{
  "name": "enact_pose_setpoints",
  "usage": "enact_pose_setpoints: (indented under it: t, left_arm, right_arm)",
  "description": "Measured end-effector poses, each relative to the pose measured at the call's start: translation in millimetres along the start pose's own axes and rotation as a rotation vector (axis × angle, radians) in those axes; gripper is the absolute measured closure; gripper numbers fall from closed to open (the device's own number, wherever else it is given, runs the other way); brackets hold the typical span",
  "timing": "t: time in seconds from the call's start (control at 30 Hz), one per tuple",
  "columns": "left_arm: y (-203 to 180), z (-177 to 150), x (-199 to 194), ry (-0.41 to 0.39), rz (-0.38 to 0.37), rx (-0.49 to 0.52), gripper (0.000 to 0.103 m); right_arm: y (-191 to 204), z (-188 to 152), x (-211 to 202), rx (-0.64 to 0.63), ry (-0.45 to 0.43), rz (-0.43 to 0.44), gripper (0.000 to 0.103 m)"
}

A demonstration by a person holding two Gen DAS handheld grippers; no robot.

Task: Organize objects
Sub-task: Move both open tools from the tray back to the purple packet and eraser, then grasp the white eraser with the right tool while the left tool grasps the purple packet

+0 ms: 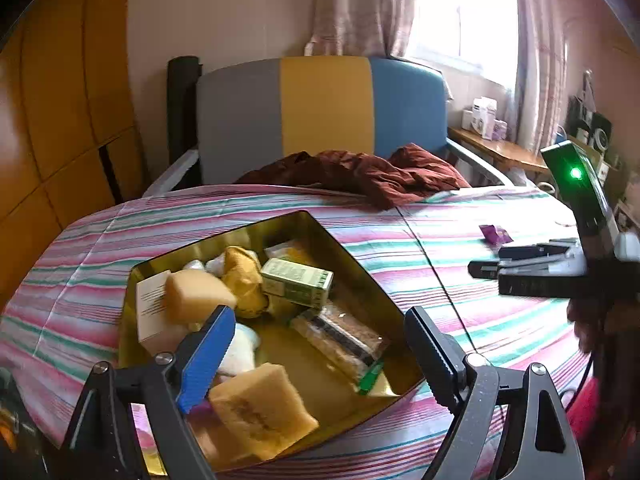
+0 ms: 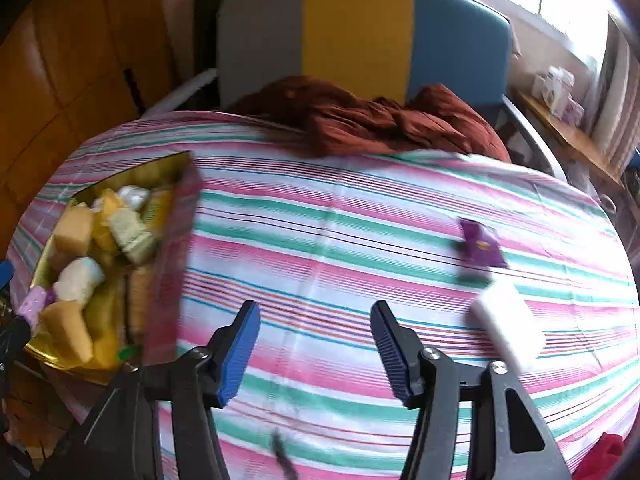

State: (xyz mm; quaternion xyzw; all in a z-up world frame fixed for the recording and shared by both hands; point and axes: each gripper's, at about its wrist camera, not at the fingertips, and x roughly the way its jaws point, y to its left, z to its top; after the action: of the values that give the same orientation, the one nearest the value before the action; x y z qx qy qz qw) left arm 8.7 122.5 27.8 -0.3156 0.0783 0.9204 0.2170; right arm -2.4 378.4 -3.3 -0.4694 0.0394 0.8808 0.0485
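A: The left tongs (image 1: 320, 354) stand open with nothing between the pads, hanging over the near end of the gold tin (image 1: 224, 236), just above a yellow sponge block (image 1: 260, 412).

B: And the right tongs (image 2: 316, 350)?

A: Also open and empty, above bare striped bedsheet (image 2: 340, 220). No earlier view is at hand to compare. The likely targets lie to their right: a white oblong thing (image 2: 508, 328), blurred, just beside the right-hand pad, and a purple packet (image 2: 482, 246) farther up the sheet.

B: So the step in hand looks like a pick for the right tongs?

A: That is the judgement. The tin already holds sponges, a green carton (image 1: 298, 288) and wrapped bars (image 1: 340, 338); those two pieces are what remains loose. To do it well, the right tongs should square up across the white piece's narrow side and press lightly, since the bedding gives underneath.

B: Room to move?

A: Plenty of open sheet between the loose things and the tin. The tin's right wall (image 2: 176, 264) stands up in the path, so the load should clear that rim. The rumpled brown cloth (image 2: 380, 124) lies well apart near the headboard, and the sheet's right edge falls away close behind the packet.
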Motion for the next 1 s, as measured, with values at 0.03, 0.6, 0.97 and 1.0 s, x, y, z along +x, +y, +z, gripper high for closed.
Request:
enact_pose_setpoints:
  t: [0.03, 0.6, 0.97, 1.0]
  left_arm:
    - [-3, 0, 2, 0.006, -0.009, 0.007, 0.016]
    - [-42, 9, 28, 0.062, -0.110, 0.057, 0.016]
    - [-74, 27, 47, 0.091, -0.170, 0.090, 0.016]
    - [-77, 29, 49, 0.094, -0.176, 0.094, 0.016]
  right_arm:
    - [-11, 1, 2, 0.011, 0.007, -0.007, 0.030]
    - [-172, 2, 44, 0.127, 0.169, -0.161, 0.018]
    - [-173, -12, 73, 0.044, 0.250, -0.141, 0.018]
    - [-173, -13, 74, 0.041, 0.261, -0.140, 0.019]
